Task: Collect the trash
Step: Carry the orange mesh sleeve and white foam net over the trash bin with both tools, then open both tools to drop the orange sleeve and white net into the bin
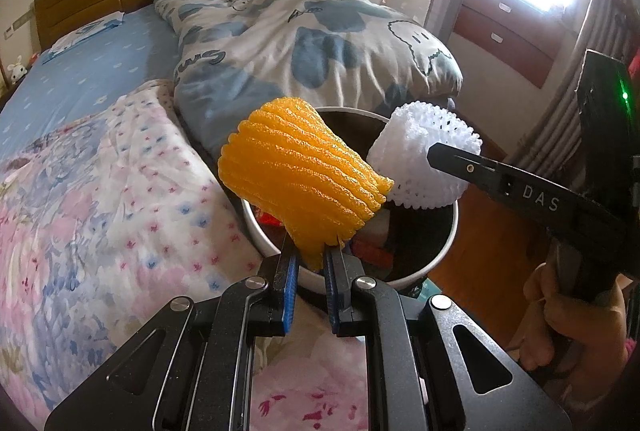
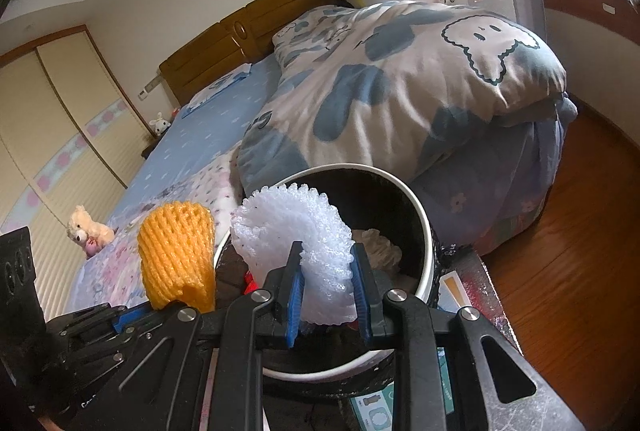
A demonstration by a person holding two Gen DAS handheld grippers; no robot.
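Wooden headboard and blue sheet belong to the big bed (image 1: 80, 71) that is filling most of what we are seeing, with a white duvet printed with blue-grey patches and cartoon faces (image 1: 304, 39) bunched on its far side and a pink-and-blue floral quilt (image 1: 92, 199) lying nearer to us. Reddish wooden flooring (image 2: 580, 251) is showing beside the bed. Just beside the mattress edge we are looking down into a round white bin with a dark inside (image 1: 448, 235), already holding some scraps: something red and a crumpled pale piece, hard to make out.

Our left gripper (image 1: 312, 263) is pinching the lower end of an orange foam fruit net (image 1: 300, 171) between its blue pads; the jaws are nearly together on it, and the net is standing up over the near-left rim of the bin. Our right gripper (image 2: 326, 283) is clamping a white foam fruit net (image 2: 296, 243) between its blue pads (image 2: 295, 295), squeezing its middle while the frilly edges are fanning out above the bin's mouth. In the left wrist view the two nets are sitting right beside each other, seemingly touching, and a hand (image 1: 576, 323) is gripping the right tool's handle. Small plush toys (image 2: 86, 227) are sitting on the far side of the bed.
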